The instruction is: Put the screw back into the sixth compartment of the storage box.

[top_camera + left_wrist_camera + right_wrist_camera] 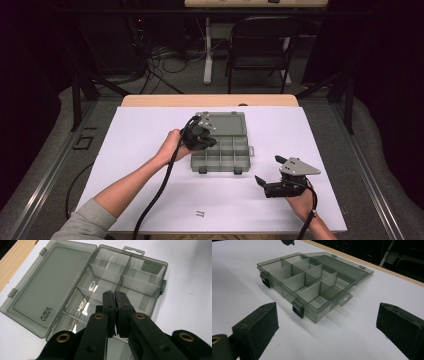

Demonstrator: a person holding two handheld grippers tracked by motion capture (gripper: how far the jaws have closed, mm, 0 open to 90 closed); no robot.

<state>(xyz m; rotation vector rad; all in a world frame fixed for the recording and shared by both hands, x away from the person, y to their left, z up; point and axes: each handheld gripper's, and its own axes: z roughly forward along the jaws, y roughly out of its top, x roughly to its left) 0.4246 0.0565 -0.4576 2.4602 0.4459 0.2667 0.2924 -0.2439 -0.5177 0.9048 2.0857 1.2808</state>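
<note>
While over the organizer box [105, 282], left gripper [115, 293] fingers pressed together, right gripper [327, 322] fingers wide.

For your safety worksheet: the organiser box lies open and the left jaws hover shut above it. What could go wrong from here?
1. The left gripper, low over the organiser box, might knock its thin dividers.
2. Two small screws near the table's front edge could be swept off by a forearm.

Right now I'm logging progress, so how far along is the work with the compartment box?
Done: the compartment box lies open, lid flat on the table. In hand: the left hand-held gripper, jaws shut, hovers over the compartments; whether it holds anything is unclear. Left: two small screws lie near the front edge, and the right hand-held gripper waits open.
</note>
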